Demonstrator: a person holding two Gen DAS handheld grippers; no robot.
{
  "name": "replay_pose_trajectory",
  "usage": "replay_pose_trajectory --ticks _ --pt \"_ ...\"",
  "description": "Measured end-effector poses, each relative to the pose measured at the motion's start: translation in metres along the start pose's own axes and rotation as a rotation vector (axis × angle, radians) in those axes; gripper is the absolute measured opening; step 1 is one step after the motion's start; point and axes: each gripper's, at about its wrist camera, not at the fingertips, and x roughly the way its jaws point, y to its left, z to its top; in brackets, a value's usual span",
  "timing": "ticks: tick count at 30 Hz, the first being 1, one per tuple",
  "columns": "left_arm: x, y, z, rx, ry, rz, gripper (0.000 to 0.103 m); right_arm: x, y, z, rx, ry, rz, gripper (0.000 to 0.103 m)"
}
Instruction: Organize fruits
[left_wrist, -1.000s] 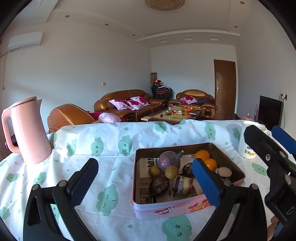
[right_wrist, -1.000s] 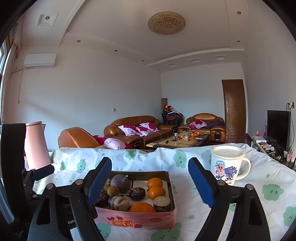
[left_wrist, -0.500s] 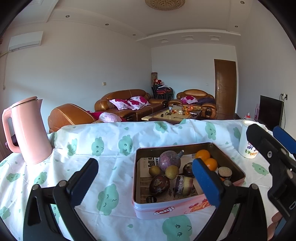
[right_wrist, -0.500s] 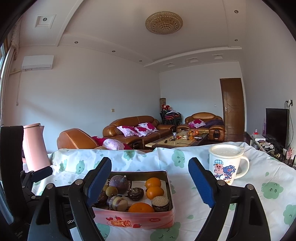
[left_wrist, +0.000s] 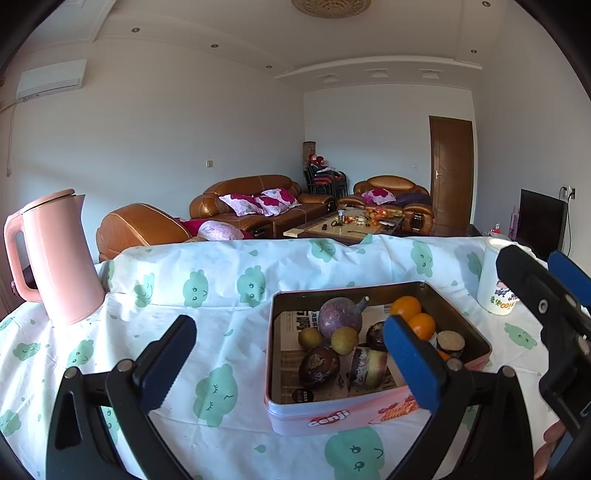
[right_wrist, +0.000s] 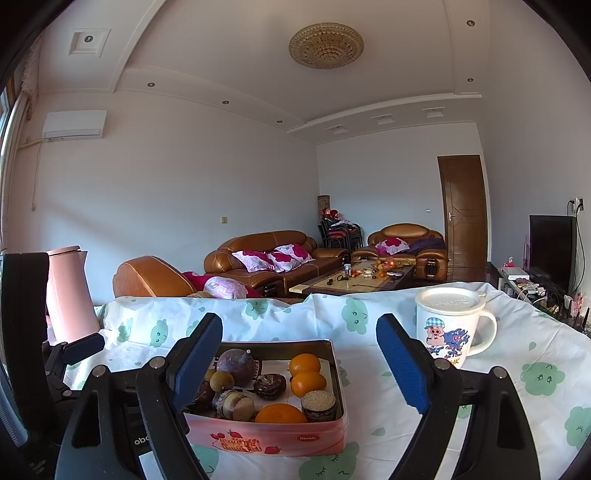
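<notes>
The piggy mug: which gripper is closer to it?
Right. The right gripper hovers beside the piggy mug, just to its left; the left gripper is further left, beyond the fruit tin.

A pink tin (right_wrist: 273, 439) sits open on the table, lined with newspaper and loaded with fruit. At the back lies a big purple fruit (right_wrist: 236, 365) with small brown ones beside it; two oranges (right_wrist: 306, 374) touch along the right side, and a third orange (right_wrist: 280, 413) rests against the near wall. Dark, wrinkled fruit (left_wrist: 319, 365) lie in the middle, next to a cut piece (right_wrist: 318, 404) showing its pale face.
</notes>
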Motion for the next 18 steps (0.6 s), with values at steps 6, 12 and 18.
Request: replay_pose_trajectory --ticks 6,12,18 --pt "0.0021 -0.0015 -0.0003 -0.002 0.013 0.000 0.103 -0.0007 0.0003 0.0000 -0.002 -0.002 0.001 0.087" --pt "0.0020 -0.0024 -0.0008 -0.015 0.017 -0.021 0.103 -0.0010 0.0006 -0.0002 -0.001 0.001 0.001 0.087" --pt "0.0037 -0.0022 -0.0006 -0.023 0.024 -0.012 0.103 0.0000 0.0009 0.0004 0.000 0.008 0.000 0.087"
